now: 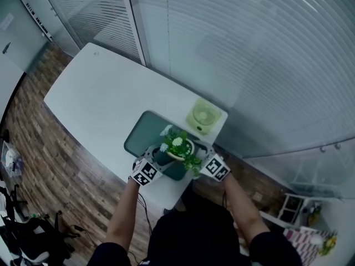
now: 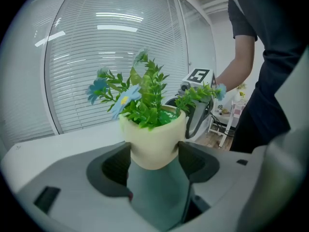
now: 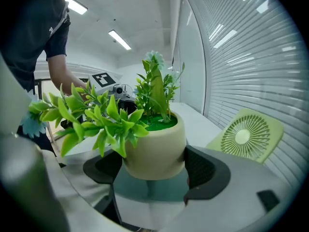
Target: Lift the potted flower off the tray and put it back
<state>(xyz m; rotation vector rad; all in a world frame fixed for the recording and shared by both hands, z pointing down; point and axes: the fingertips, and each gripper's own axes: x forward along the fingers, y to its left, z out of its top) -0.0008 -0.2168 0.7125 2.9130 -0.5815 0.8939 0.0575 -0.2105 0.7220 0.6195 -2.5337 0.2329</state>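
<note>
The potted flower (image 1: 178, 147) is a cream pot (image 2: 153, 141) with green leaves and pale blue and white blooms. It is upright over the near right end of a dark green tray (image 1: 143, 134). Whether its base touches the tray I cannot tell. My left gripper (image 1: 147, 170) comes in from the left, its jaws pressed on both sides of the pot (image 2: 153, 156). My right gripper (image 1: 215, 167) comes in from the right and is shut on the same pot (image 3: 153, 166). Each gripper view shows the other gripper behind the plant.
A light green desk fan (image 1: 202, 117) lies on the white table (image 1: 100, 96) just beyond the tray, close to the right gripper (image 3: 248, 134). Glass walls with blinds run along the table's far side. Wooden floor lies to the left and near sides.
</note>
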